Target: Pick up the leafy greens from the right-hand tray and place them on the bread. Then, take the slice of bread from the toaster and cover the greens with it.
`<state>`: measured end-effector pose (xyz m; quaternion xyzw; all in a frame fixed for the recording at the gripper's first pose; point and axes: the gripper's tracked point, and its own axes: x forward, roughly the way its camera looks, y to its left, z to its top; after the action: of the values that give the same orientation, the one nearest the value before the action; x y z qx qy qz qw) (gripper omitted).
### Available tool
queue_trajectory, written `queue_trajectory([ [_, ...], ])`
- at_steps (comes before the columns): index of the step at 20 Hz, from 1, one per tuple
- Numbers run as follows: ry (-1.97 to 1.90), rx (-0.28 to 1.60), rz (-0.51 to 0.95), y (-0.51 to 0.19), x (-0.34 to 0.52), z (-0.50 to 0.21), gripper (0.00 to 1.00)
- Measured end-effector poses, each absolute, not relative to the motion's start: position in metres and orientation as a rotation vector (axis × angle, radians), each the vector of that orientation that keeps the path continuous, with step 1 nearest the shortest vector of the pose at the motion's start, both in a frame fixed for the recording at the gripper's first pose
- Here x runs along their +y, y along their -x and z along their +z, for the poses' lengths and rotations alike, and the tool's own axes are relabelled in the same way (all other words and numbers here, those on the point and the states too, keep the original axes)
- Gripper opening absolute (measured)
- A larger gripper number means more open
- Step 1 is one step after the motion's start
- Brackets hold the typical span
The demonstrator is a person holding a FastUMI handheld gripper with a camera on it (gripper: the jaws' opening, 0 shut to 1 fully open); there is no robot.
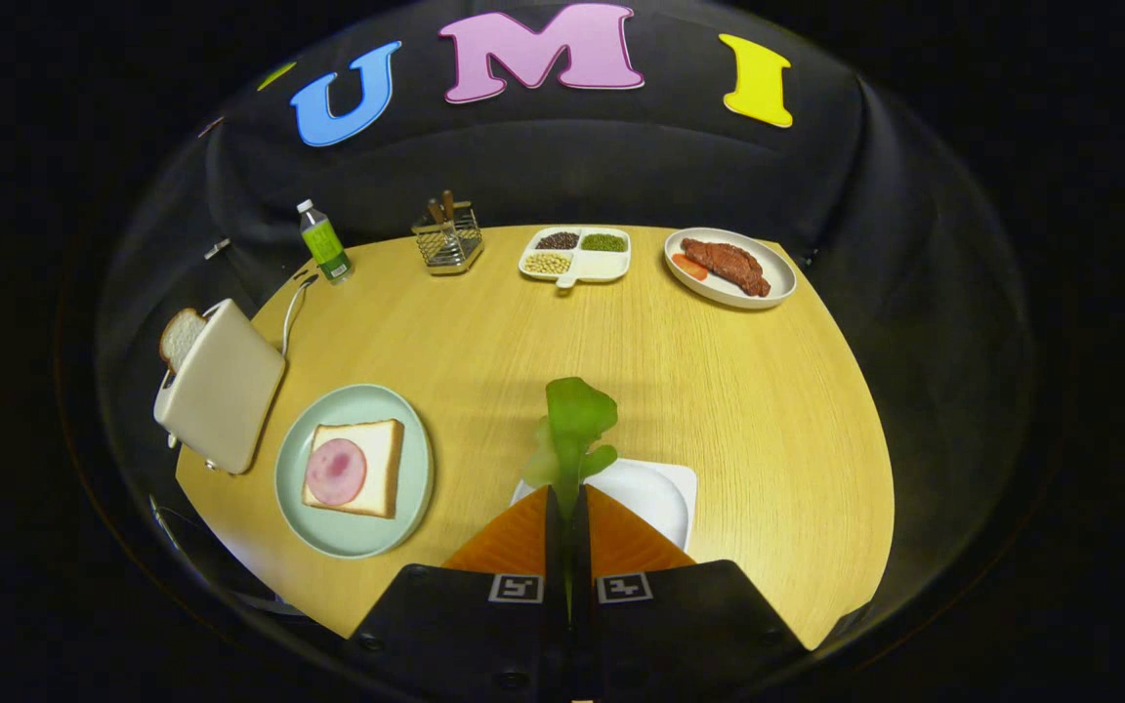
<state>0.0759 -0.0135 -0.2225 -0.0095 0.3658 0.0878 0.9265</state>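
Your gripper [567,503] has its jaws closed on the stem of the leafy greens [574,427], lifted above the white tray [655,493] — pickup appears done. Left of the tray, the bread [372,467] with its ham slice [336,472] lies bare on the green plate [328,532]. Beyond that plate, the second slice [179,337] sits in the toaster [224,387] — both placements remain.

Two bread slices [367,467], three plates [353,547]
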Motion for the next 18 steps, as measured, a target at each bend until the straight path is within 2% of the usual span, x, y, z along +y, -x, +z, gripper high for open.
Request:
queue_trajectory([
  [10, 0.018, 0.68, 0.368, -0.059, 0.102, -0.171, 0.05],
  [18, 0.086, 0.729, 0.487, -0.05, 0.175, -0.196, 0.06],
])
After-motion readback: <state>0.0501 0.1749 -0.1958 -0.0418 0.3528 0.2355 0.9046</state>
